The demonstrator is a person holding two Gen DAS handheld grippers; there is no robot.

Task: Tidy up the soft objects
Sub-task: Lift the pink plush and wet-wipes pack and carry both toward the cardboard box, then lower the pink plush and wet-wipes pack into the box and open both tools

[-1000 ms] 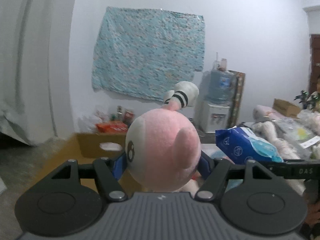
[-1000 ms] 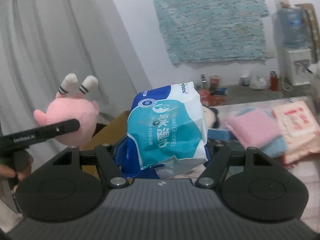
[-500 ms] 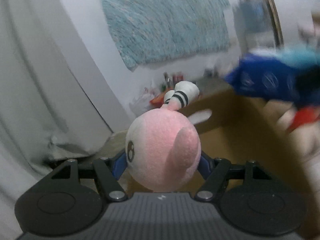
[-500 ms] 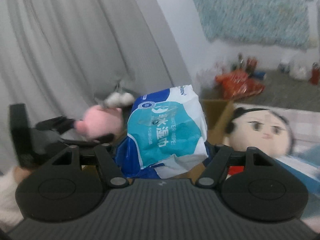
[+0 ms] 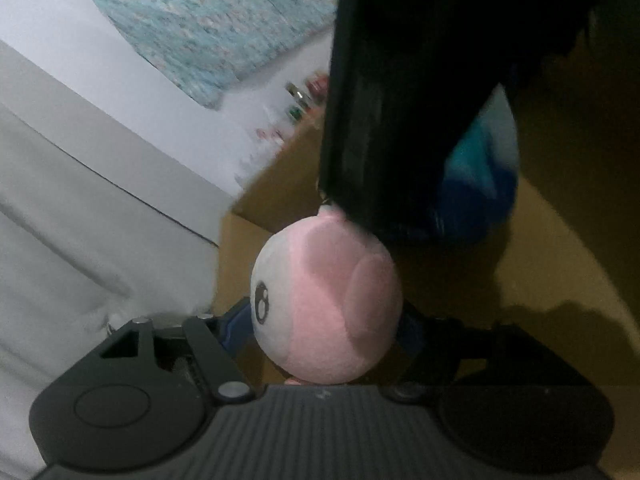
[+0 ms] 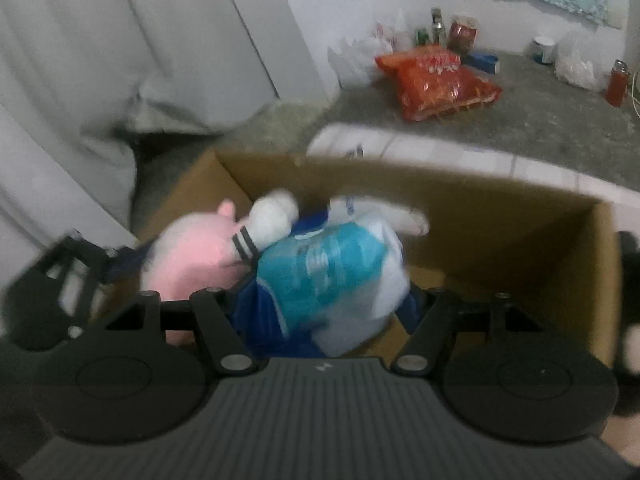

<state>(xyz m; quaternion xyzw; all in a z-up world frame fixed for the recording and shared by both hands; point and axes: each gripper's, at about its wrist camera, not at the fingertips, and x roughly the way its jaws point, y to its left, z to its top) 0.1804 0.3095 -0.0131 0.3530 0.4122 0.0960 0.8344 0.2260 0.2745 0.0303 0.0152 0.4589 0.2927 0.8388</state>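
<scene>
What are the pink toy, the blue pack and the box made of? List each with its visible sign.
Pink toy: plush fabric, matte and fuzzy, rounded and seemingly stuffed.
Blue pack: thin plastic film, likely glossy; it creases and shows printed panels, though blur hides detail.
Box: brown cardboard, dull and unprinted, with flat walls and folded corners.

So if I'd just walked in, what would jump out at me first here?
Probably the pink plush toy, clamped in the left gripper, and beside it the blue pack of wet wipes clamped in the right gripper. Both hang over an open cardboard box. Behind it, a red snack bag lies on the grey floor.
</scene>
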